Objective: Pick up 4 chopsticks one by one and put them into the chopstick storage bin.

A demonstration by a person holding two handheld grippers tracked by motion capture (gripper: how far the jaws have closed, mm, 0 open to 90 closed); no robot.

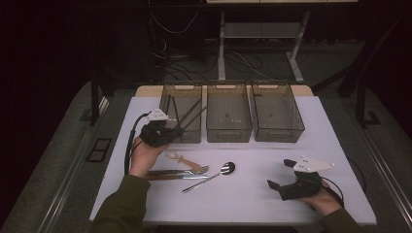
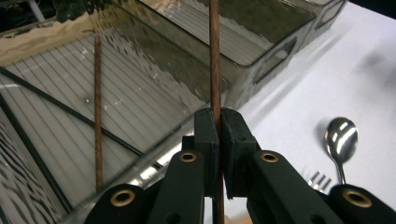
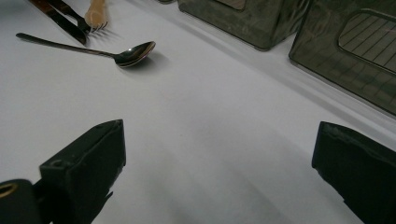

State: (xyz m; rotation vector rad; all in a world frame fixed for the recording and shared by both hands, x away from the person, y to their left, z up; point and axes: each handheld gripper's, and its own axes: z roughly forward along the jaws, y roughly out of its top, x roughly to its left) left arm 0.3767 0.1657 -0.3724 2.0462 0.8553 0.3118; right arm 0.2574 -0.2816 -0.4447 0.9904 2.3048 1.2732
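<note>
Right gripper (image 1: 281,178) sits low by the counter's (image 1: 252,194) near right corner, held in the person's right hand (image 1: 324,200), jaws wide apart with nothing between them; in the right gripper view only bare white counter lies between the two black jaws. Left of it, toward the near left part of the counter, loose cutlery: a metal spoon (image 1: 214,175) lying slanted with its bowl toward the middle, a metal fork (image 1: 180,171) just left of it with tines pointing at the spoon, dark-handled pieces beside the fork that are too small to name, and a wooden fork (image 1: 187,162) just beyond, tines near the metal fork's. Left hand (image 1: 143,158) holds the left gripper (image 1: 176,131) above that cutlery, at the near wall of the left bin (image 1: 192,137). Its jaws are closed on a brown wooden chopstick (image 2: 215,70); in the left gripper view the stick runs straight up between the pressed pads and out over the bin. In the high view the chopstick slants from the jaws up over the left bin toward its far right corner. Inside the left bin more chopsticks lean, one brown one (image 2: 97,112) and thin dark ones (image 2: 70,112). Three clear smoky plastic bins stand in a row along the counter's far edge: left bin, middle bin (image 1: 228,131), right bin (image 1: 277,132), just beside each other.
</note>
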